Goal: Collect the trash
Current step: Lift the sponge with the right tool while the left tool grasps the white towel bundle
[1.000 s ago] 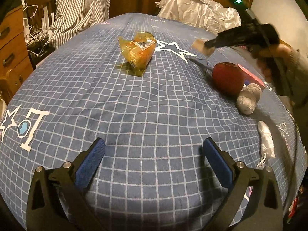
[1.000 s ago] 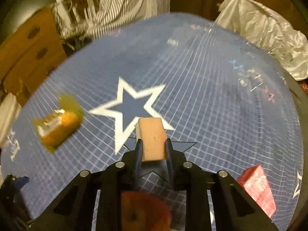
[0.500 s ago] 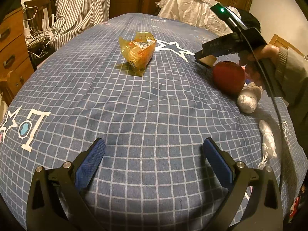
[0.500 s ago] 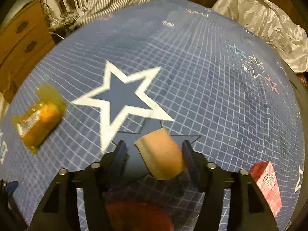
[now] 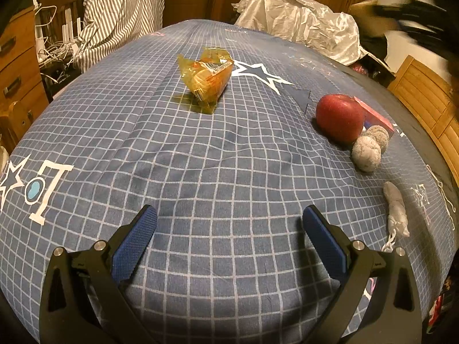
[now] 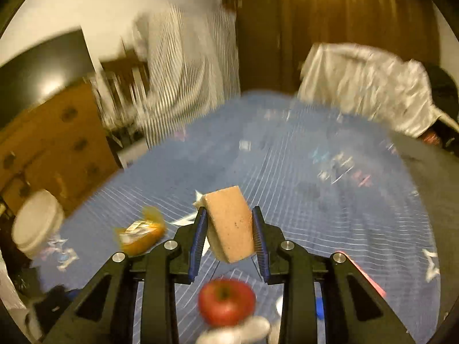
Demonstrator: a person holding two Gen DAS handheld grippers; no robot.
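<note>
Tan speckled sponge block [image 6: 229,225], tilted, clamped in right claw [image 6: 229,239].

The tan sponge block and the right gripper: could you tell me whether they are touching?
Touching. In the right wrist view the right gripper, whose jaws have just been closing, has both blue pads pressed against the sides of the tan sponge block, held above the cloth.

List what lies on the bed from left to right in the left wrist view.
Orange wrapper → apple → grey balls → white twist of paper.
</note>
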